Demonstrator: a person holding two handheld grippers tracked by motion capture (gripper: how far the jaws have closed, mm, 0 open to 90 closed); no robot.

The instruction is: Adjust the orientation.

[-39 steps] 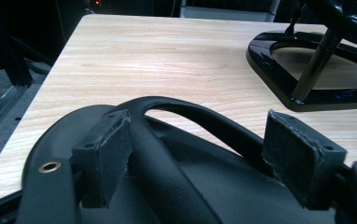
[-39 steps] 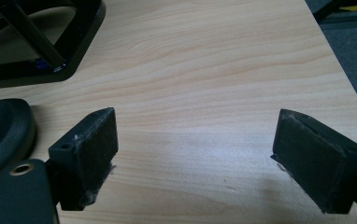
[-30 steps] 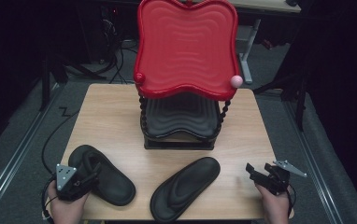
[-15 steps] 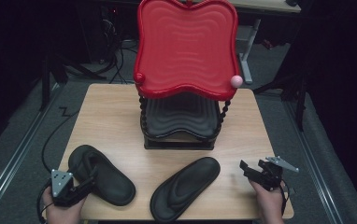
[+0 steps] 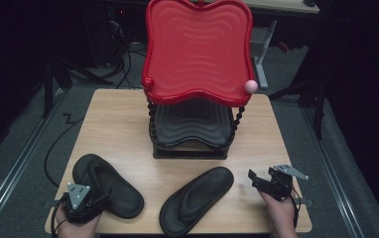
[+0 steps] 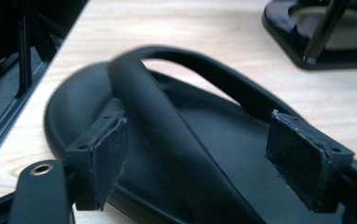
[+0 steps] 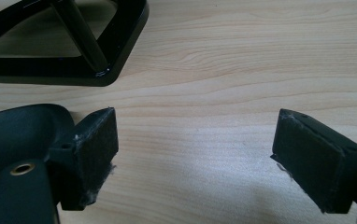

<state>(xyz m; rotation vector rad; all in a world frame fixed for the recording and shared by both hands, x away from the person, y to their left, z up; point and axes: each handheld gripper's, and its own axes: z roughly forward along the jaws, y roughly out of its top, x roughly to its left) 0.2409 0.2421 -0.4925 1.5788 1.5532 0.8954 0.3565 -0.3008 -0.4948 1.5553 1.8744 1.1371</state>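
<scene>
Two black sandals lie on the wooden table (image 5: 118, 124). The left sandal (image 5: 105, 183) is near the front left corner, and my left gripper (image 5: 102, 194) is at its near end. In the left gripper view my left gripper (image 6: 200, 158) stands open with the sandal's strap (image 6: 167, 126) running between its pads (image 6: 104, 154). The right sandal (image 5: 197, 198) lies diagonally at front centre. Just right of it, my right gripper (image 5: 255, 179) is open. In the right gripper view its jaws (image 7: 195, 154) span bare wood, with the sandal's edge (image 7: 17, 130) at the left.
A two-tier stand sits at the table's middle back, with a red wavy tray (image 5: 197, 49) on top and a black tray (image 5: 192, 121) beneath. Its black base (image 7: 74, 70) is ahead of the right gripper. The table's front edge is close behind both hands.
Both grippers shifted only slightly: the left one eased toward the near edge by the left sandal, and the right one edged left toward the right sandal. The sandals have not moved.
</scene>
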